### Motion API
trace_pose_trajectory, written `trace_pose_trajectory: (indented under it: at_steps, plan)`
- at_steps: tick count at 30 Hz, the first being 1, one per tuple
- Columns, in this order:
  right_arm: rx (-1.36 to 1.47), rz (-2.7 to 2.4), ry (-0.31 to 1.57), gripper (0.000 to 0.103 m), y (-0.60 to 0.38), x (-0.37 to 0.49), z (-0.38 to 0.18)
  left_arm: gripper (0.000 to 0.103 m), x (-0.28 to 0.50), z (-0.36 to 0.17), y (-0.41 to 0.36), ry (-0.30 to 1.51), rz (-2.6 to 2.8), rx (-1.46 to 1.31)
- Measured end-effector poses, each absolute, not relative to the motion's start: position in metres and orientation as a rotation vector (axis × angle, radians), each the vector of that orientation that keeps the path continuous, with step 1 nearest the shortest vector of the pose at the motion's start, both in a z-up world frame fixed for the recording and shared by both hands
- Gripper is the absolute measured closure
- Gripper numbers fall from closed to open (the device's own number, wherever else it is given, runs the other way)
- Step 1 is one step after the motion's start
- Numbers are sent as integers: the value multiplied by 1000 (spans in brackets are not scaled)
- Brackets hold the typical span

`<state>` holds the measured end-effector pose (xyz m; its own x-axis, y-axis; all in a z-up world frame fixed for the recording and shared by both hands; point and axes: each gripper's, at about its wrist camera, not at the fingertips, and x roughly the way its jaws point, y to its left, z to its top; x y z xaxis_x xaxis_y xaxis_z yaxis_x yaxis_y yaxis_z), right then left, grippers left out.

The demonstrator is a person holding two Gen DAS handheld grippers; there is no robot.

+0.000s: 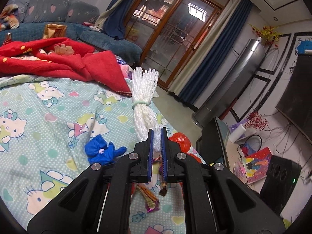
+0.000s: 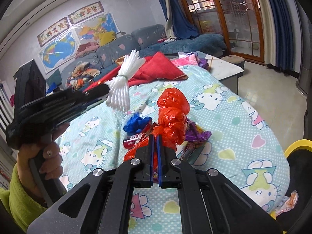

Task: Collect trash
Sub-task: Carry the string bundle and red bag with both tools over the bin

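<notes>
My left gripper (image 1: 157, 134) is shut on a white foam net bundle (image 1: 143, 97) tied with a pale green band, held up above the bed; it also shows in the right wrist view (image 2: 121, 81). My right gripper (image 2: 154, 136) is shut on a red plastic bag (image 2: 171, 115) that stands up over the Hello Kitty sheet (image 2: 224, 120). A blue crumpled bag (image 1: 103, 151) (image 2: 136, 123), a small red can (image 2: 132, 140), purple wrappers (image 2: 197, 134) and snack wrappers (image 1: 150, 200) lie on the sheet near the grippers.
A red blanket (image 1: 58, 58) lies across the far part of the bed. A blue sofa (image 1: 81, 27) stands behind it. A yellow-rimmed bin (image 2: 298, 146) sits at the bed's right edge, with wrappers (image 2: 286, 202) on the floor. A low table (image 2: 228, 68) and glass doors (image 2: 234, 19) lie beyond.
</notes>
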<state>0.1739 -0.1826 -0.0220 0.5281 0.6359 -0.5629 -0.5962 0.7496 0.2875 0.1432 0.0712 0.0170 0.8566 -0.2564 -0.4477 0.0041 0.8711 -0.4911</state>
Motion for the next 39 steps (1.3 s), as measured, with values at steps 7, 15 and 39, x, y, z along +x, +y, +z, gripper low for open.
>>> trace_pose_trajectory:
  at_steps: [7,15,39]
  plan:
    - [95,692,672,100,-202,179,-12,99,140,21,54,534,-194,-480]
    - [135,643,643,100,-227,183,-2,99,139,22,28,553,-253,-431]
    - [250,492,588,100,-300,184,9,99,138,14,-37,611,-398,-325]
